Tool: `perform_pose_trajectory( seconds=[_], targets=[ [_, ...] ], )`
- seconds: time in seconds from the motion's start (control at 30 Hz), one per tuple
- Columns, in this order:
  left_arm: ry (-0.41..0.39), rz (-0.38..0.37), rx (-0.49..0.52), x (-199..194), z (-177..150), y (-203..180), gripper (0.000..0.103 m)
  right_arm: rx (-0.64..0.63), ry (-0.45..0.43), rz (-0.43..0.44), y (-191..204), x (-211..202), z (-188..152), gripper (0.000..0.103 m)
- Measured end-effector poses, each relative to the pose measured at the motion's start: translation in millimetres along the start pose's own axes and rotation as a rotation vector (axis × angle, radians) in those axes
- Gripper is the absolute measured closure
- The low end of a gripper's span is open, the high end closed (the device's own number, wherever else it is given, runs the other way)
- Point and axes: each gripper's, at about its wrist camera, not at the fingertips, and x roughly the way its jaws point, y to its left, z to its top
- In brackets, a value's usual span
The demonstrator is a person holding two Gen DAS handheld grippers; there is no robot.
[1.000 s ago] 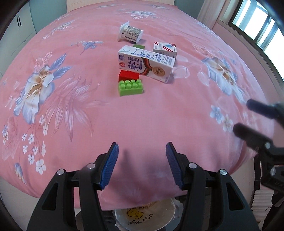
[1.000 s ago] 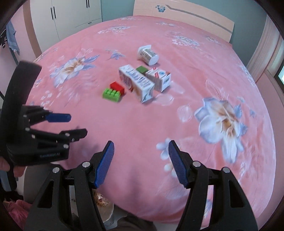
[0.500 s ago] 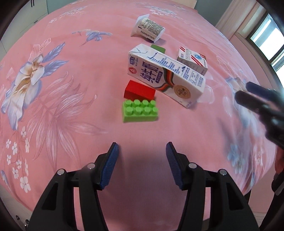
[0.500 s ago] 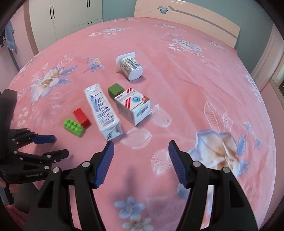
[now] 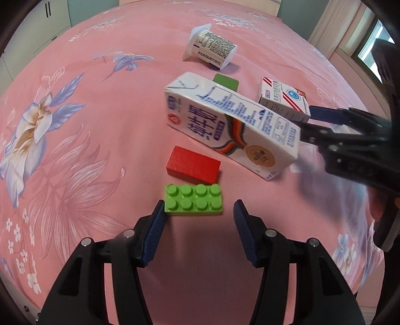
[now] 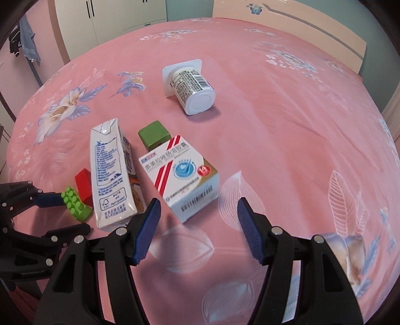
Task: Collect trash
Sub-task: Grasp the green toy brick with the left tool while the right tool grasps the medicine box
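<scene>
On the pink floral bedspread (image 5: pixel 105 155) lie a white milk carton (image 5: pixel 230 130), a small red-striped medicine box (image 5: pixel 283 100) and a tipped yogurt cup (image 5: pixel 212 48). My left gripper (image 5: pixel 198 212) is low over the bed. Its jaws are closing, with a green studded brick (image 5: pixel 193 202) between the tips and a gap still on the right side. My right gripper (image 6: pixel 198 207) is open, and the medicine box (image 6: pixel 182 175) lies just ahead of its tips. The milk carton (image 6: pixel 110 175) is to its left. Each gripper shows in the other's view: right gripper (image 5: pixel 312 125), left gripper (image 6: pixel 63 215).
A red block (image 5: pixel 193 163) lies between the green brick and the carton, and a dark green block (image 6: pixel 155 135) sits behind the medicine box. The yogurt cup (image 6: pixel 192 87) lies farther back. A wardrobe (image 6: pixel 110 15) and headboard (image 6: pixel 300 25) stand beyond the bed.
Both grippers came forward and down from the bed's edge to the items. The left jaws narrowed slightly around the green brick. The right gripper closed in on the medicine box.
</scene>
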Motion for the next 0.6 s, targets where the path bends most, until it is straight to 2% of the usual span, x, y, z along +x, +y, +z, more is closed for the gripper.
perform_pose_trajectory(
  seconds=[0.1, 0.23, 0.27, 0.3, 0.4, 0.6],
  targets=[
    [-0.005, 0.001, 0.008, 4.6, 3.7, 2.0, 0.055, -0.004, -0.001, 0.022, 0.7, 10.4, 7.7, 0.039],
    [-0.008, -0.016, 0.014, 9.0, 7.4, 4.2, 0.055, -0.007, 0.005, 0.035, 5.7, 23.2, 16.2, 0.04],
    [-0.011, -0.016, 0.025, 9.4, 7.5, 3.6, 0.055, -0.006, 0.01, 0.039, 7.5, 25.9, 17.6, 0.041],
    [-0.013, -0.017, 0.035, 9.9, 7.6, 3.3, 0.056, -0.004, 0.015, 0.038, 10.9, 29.7, 19.3, 0.048],
    [-0.016, -0.041, 0.043, 9.0, 7.9, 6.0, 0.056, 0.007, 0.011, 0.041, 14.6, 31.2, 18.5, 0.054],
    [-0.013, -0.079, 0.046, -1.6, 1.3, 17.5, 0.056, 0.052, 0.0, 0.027, 14.8, 20.3, 10.9, 0.055]
  ],
)
